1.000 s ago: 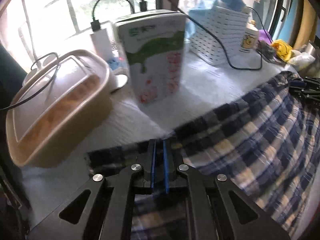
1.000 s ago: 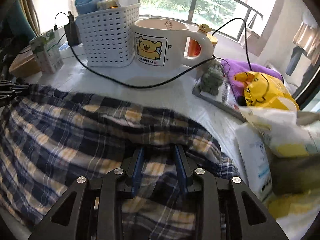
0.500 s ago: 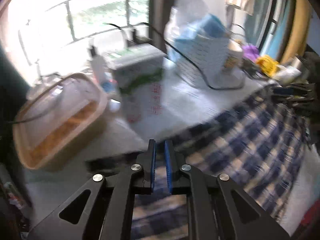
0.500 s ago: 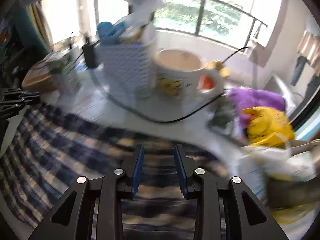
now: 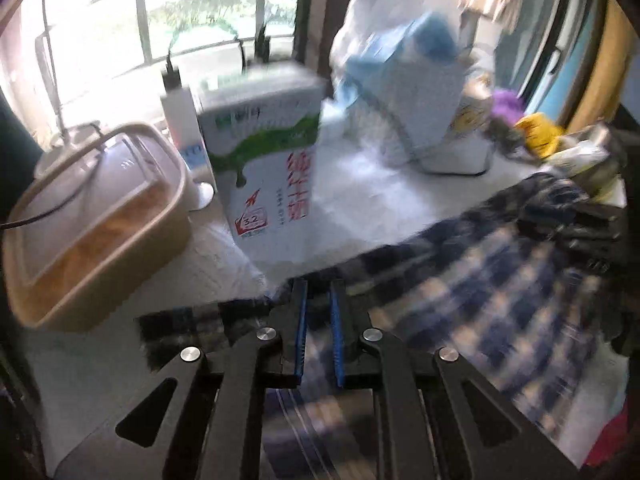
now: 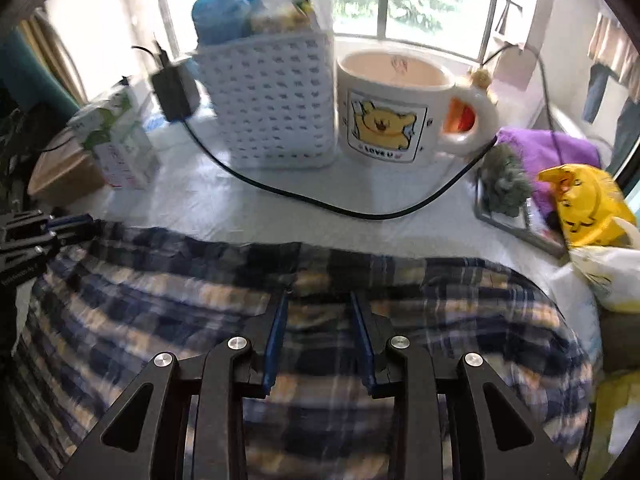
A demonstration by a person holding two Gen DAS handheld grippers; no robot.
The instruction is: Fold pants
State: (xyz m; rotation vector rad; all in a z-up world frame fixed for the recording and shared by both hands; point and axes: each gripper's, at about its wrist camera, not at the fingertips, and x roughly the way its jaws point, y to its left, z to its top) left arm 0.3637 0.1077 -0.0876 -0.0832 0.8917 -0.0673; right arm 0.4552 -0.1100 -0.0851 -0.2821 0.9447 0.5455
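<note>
- Behind the plaid pants (image 6: 224,312) we see a bare strip of white table cover (image 6: 280,208), crossed by a black cable (image 6: 360,212) lying on it.
- Past that strip a white basket (image 6: 272,108) and a bear mug (image 6: 392,116) stand just beside each other, closing off the window side.
- To the left, a milk carton (image 5: 268,160) and a lidded tan container (image 5: 96,216) stand near the pants' edge, with only a narrow gap between them.
- To the right, a yellow bag (image 6: 580,204), purple cloth (image 6: 548,148) and a grey plush (image 6: 506,184) crowd the table's end.
</note>
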